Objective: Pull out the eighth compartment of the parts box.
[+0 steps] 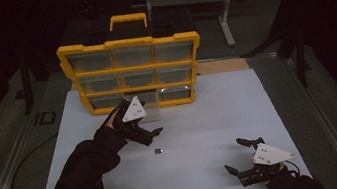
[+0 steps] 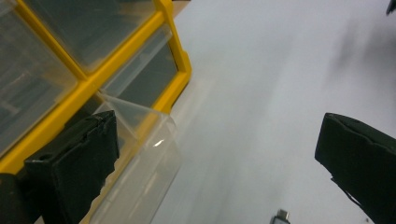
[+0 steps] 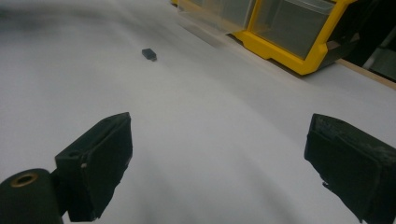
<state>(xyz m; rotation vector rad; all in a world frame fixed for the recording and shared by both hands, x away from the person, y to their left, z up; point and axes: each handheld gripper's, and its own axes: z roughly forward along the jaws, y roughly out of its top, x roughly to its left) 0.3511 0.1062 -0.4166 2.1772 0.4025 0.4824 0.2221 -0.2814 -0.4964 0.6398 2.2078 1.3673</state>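
Lying flat on the white table top, a small dark block sits near the middle of the surface, apart from both grippers; its exact nature cannot be told at this size. In the right gripper view the same block shows far ahead and to the left, with bare table between it and the jaws. The left gripper hangs just beyond and left of the block, jaws spread wide and gripping nothing; a black-sleeved arm carries it in from the near left. Directly behind this gripper, a clear drawer stands pulled partway out of the bottom row of a yellow-framed drawer cabinet, which stands upright at the far edge of the table top. In the left gripper view, one jaw lies just beside the drawer's clear wall; contact cannot be confirmed. The right gripper rests low at the near right of the table, jaws likewise spread and empty, well apart from the block and cabinet.
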